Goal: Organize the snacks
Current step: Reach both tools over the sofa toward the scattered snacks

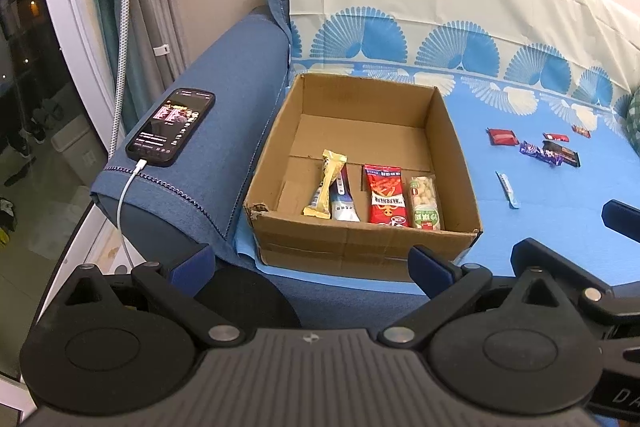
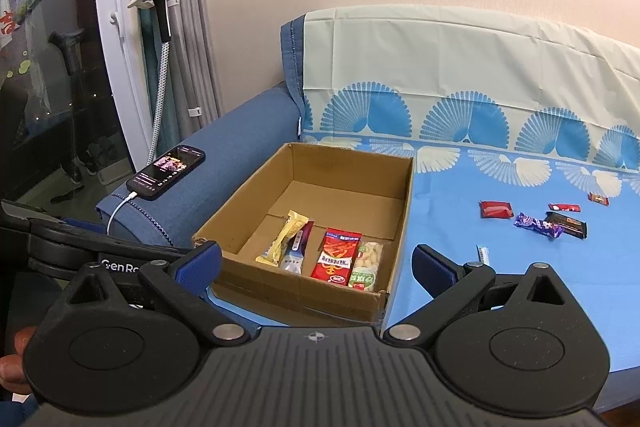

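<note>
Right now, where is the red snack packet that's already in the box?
The red snack packet lies flat near the front wall of the cardboard box, between the blue-white packet on its left and the peanut pack on its right.

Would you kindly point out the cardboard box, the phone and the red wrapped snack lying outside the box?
cardboard box (image 1: 352, 247): left wrist view, near outer wall.
phone (image 1: 170, 127): left wrist view, middle of lit screen.
red wrapped snack (image 2: 496, 209): right wrist view, wrapper's centre.
</note>
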